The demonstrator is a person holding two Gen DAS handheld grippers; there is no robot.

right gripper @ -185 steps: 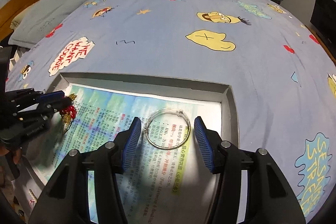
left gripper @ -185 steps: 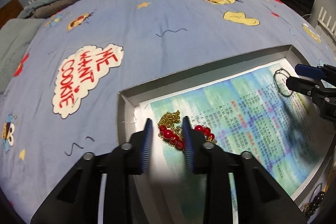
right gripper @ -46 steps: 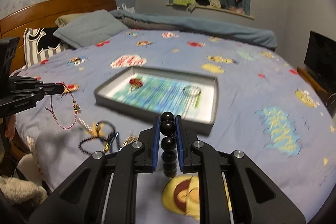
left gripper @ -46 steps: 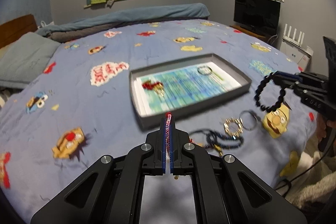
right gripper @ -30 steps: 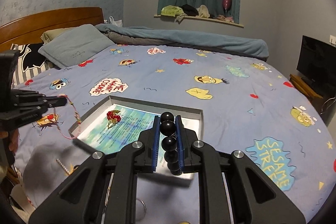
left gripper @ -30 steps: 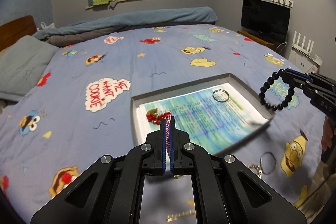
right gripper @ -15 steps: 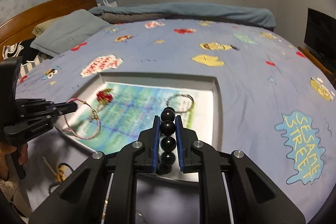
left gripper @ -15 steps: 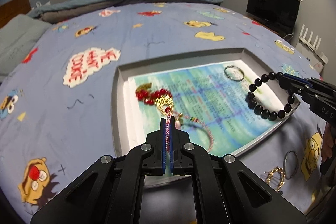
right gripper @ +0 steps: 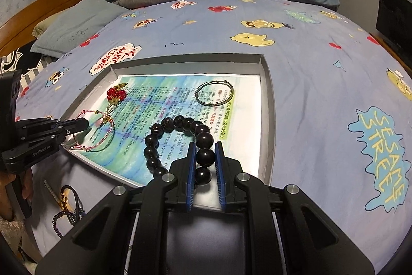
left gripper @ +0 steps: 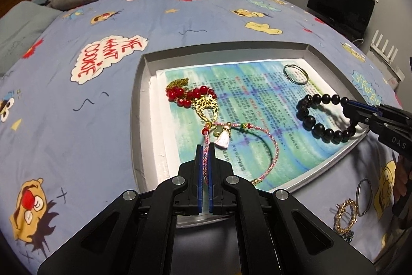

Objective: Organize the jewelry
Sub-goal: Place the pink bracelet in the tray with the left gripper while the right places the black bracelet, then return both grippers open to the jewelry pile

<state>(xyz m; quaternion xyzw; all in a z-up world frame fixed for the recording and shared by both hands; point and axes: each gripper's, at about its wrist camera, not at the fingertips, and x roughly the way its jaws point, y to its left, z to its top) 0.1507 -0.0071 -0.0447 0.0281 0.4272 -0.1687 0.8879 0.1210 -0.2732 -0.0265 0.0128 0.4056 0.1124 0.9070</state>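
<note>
Two hand-held grippers over one grey tray (left gripper: 144, 68) on the bed (left gripper: 77, 133), both angled steeply down toward it.

Left hand-held gripper (left gripper: 205, 146): at tray's near left edge, jaws together, clamped on pink woven cord bracelet (left gripper: 273, 143). Rest of cord draped onto printed sheet (left gripper: 257, 94) lining tray, just beside red-bead and gold ornament (left gripper: 195, 97) at tray's left end.

Right hand-held gripper (right gripper: 204, 146): at tray's near right side, blue pads (right gripper: 191, 172) pinching one bead of black bead bracelet (right gripper: 164, 130). Loop partly resting on sheet, near tray centre. Part of a hand (right gripper: 15, 187) seen behind left unit.

Silver bangle (right gripper: 215, 92) flat in tray's far right area, apart from both. More jewelry (left gripper: 352, 208) on bed outside tray's near edge.
</note>
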